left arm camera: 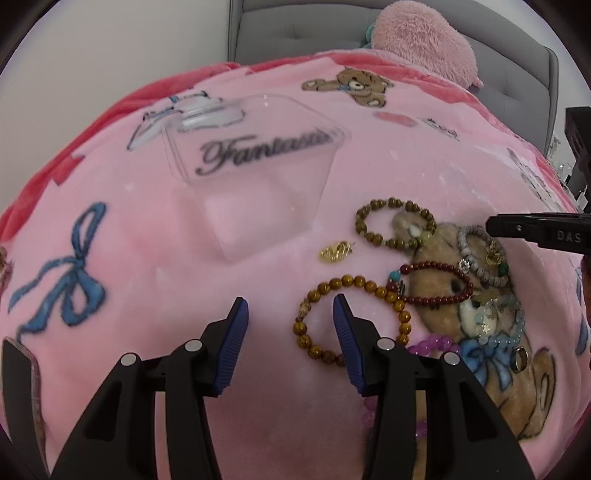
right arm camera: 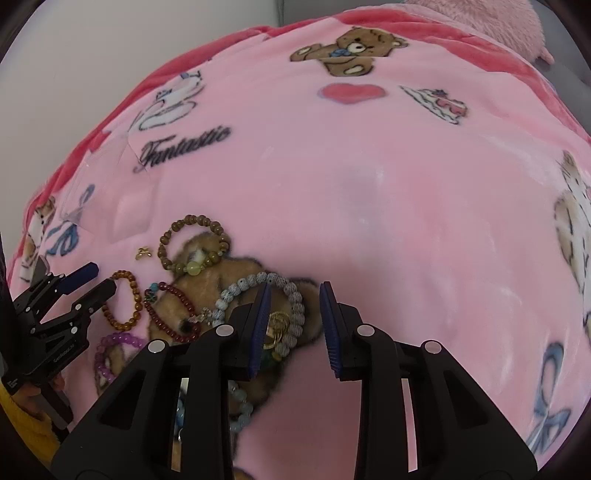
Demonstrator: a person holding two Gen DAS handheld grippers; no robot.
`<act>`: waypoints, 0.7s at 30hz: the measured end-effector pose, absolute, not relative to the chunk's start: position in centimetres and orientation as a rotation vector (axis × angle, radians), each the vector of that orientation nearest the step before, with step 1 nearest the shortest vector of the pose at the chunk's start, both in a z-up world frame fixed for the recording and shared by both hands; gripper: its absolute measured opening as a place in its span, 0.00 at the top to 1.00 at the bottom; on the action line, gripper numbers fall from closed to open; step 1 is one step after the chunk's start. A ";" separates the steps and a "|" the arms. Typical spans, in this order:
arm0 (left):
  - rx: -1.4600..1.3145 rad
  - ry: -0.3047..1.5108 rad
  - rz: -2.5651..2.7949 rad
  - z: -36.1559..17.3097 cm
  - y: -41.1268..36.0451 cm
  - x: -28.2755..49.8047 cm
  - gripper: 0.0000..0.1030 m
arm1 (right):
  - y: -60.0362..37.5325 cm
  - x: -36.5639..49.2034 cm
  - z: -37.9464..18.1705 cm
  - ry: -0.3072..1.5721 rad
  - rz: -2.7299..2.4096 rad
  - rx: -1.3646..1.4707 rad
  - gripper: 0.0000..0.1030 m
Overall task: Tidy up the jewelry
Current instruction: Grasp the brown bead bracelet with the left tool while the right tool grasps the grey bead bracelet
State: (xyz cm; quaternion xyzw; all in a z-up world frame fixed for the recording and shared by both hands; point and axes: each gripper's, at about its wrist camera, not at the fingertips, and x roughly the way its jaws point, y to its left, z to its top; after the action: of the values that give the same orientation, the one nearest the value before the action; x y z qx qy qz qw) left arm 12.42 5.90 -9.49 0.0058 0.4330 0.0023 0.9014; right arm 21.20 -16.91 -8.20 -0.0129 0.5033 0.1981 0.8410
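Several bead bracelets lie on a pink blanket (left arm camera: 147,258). My left gripper (left arm camera: 290,308) is open, its jaws astride the left arc of an amber bead bracelet (left arm camera: 354,284); that bracelet also shows in the right wrist view (right arm camera: 136,295). My right gripper (right arm camera: 294,291) is open and empty, right next to a grey-white bead bracelet (right arm camera: 291,291). An olive bead bracelet (left arm camera: 369,206), a dark red one (left arm camera: 436,266), a purple one (right arm camera: 110,339), a light blue one (left arm camera: 513,332) and a gold charm (left arm camera: 334,253) lie around. A clear plastic box (left arm camera: 258,192) sits beyond them.
A fluffy pink cushion (left arm camera: 424,40) and a grey headboard (left arm camera: 295,29) stand at the back. A gold ring (left arm camera: 520,360) lies at the right. The left gripper shows at the lower left of the right wrist view (right arm camera: 92,282).
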 end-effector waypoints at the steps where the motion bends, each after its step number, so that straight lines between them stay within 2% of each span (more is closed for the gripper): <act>1: 0.011 0.897 0.006 -9.6 5.9 12.4 0.54 | -16.7 21.3 -8.4 1.072 0.422 -0.032 0.75; 6: 0.011 0.920 0.004 -10.2 6.1 12.8 0.54 | -15.7 21.5 -9.1 1.090 0.407 -0.097 0.75; 8: 0.004 0.929 0.005 -10.3 6.2 13.0 0.55 | -15.6 21.7 -9.4 1.115 0.400 -0.094 0.85; 11: 0.004 0.941 0.011 -10.5 6.3 13.2 0.59 | -15.3 21.8 -9.5 1.126 0.390 -0.097 0.89; 14: 0.015 0.936 0.019 -10.5 6.1 13.1 0.68 | -15.2 21.9 -9.5 1.127 0.387 -0.091 0.91; 17: 0.036 0.926 0.023 -10.4 5.7 13.0 0.88 | -14.9 21.9 -9.5 1.118 0.377 -0.108 0.92; 21: 0.040 0.920 0.027 -10.3 5.6 12.9 0.93 | -14.9 21.6 -9.2 1.098 0.385 -0.096 0.92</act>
State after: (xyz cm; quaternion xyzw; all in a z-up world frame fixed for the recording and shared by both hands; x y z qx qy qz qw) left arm 12.91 5.61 -10.27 0.0194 0.4438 0.0130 0.8958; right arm 21.61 -14.87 -9.18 -0.0452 0.5183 0.1817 0.8344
